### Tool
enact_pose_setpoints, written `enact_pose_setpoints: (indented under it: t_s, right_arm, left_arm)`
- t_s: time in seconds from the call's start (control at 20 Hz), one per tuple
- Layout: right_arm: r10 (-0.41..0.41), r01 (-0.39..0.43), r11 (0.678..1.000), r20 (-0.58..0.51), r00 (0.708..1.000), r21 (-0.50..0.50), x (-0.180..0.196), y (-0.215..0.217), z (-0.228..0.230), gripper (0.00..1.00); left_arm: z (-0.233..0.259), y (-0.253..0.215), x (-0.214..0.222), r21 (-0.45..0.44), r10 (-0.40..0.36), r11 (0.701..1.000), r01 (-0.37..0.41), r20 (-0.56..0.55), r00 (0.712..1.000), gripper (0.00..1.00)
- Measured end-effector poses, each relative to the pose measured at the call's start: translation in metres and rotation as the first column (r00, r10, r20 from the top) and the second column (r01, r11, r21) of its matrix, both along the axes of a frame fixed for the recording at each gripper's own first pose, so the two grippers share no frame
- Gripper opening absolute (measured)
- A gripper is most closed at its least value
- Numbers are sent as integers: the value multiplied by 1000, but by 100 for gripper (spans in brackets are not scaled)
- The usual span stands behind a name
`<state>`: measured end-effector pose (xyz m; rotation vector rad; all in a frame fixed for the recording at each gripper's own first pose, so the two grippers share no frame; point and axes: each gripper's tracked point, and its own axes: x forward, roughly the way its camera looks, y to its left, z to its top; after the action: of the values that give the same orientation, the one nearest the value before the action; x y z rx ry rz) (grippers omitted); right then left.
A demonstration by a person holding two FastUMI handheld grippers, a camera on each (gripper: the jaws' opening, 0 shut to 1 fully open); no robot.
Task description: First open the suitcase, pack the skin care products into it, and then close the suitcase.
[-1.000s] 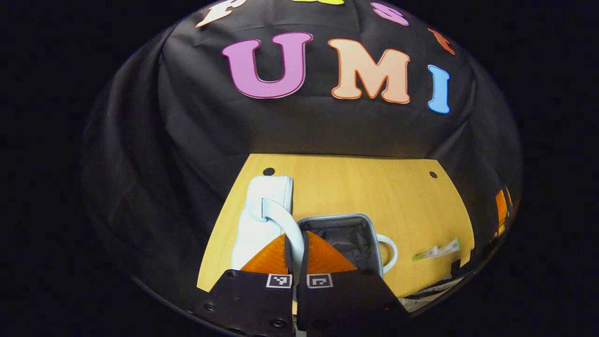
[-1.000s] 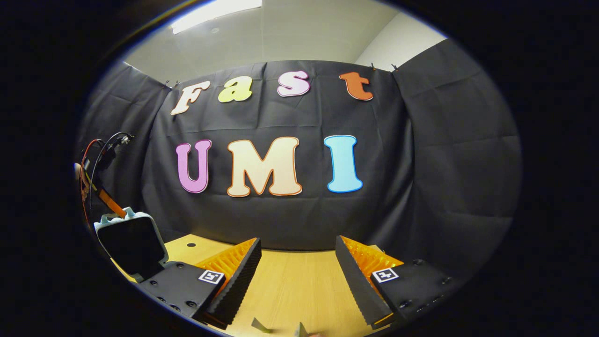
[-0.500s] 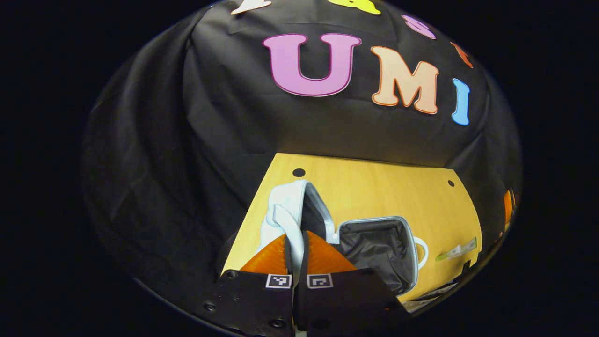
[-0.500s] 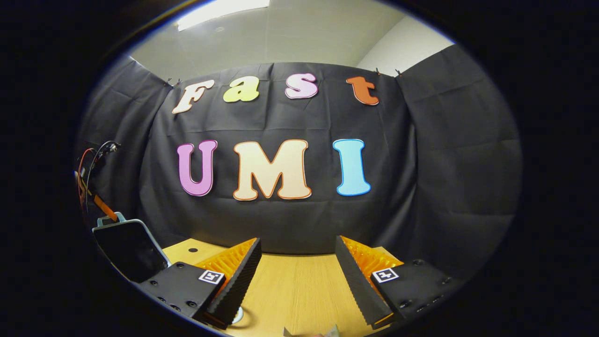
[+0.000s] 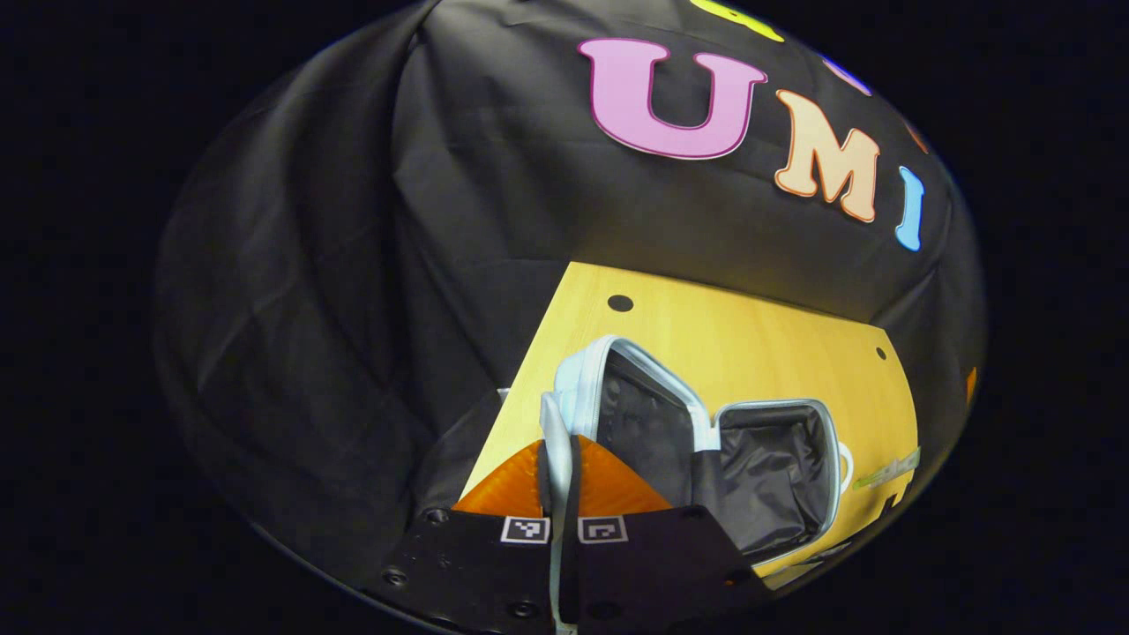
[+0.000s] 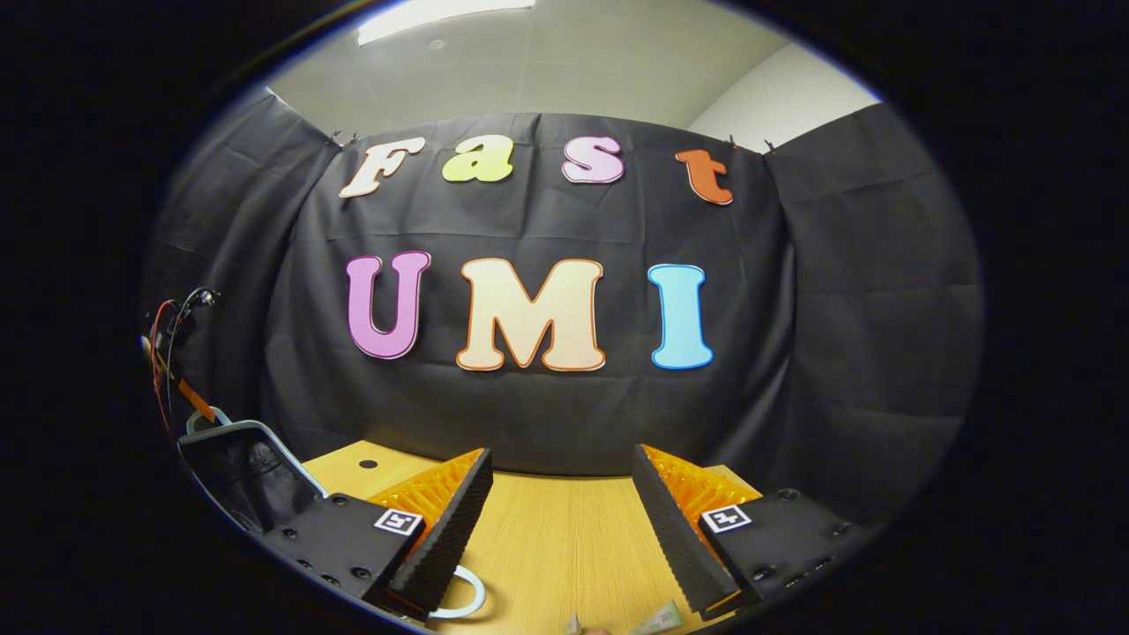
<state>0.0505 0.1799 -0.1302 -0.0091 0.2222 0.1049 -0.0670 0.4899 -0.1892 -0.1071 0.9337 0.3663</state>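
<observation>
Since one second ago the suitcase point(image 5: 706, 441) lid has swung wider on the tabletop point(image 5: 750, 335); left gripper point(image 5: 561, 459) clenched on its thin handle point(image 5: 552, 423). Light stiff shell, pull gently. Right gripper point(image 6: 560, 511) stands released.

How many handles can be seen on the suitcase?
2: one handle on the lifted lid, pinched in the left claw; one side handle on the base's far end, lying on the table.
</observation>
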Motion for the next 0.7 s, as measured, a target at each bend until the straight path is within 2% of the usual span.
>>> enact_pose_setpoints:
  t_s: [0.2, 0.25, 0.55, 0.65, 0.7]
  right_arm:
    - [11, -12, 1000, -30, 1000, -22, -5, 5, -10, 96]
    - [10, -10, 1000, -35, 999, -21, -5, 4, -12, 99]
    - [7, -9, 1000, -50, 999, -29, -5, 2, -15, 98]
    - [1, -3, 1000, -54, 999, -29, -5, -3, -16, 99]
    - [-1, -1, 1000, -56, 998, -26, -4, -5, -16, 99]
  left_arm:
    - [-35, 24, -11, -31, 63, 997, -64, -51, 997, 0]
    - [-43, 29, -17, -35, 74, 996, -76, -64, 995, 0]
    - [-90, 54, -34, -23, 178, 983, -182, -104, 978, 0]
    - [-94, 63, -43, 17, 218, 976, -217, -90, 972, 0]
    - [-93, 69, -45, 57, 232, 972, -228, -71, 970, 7]
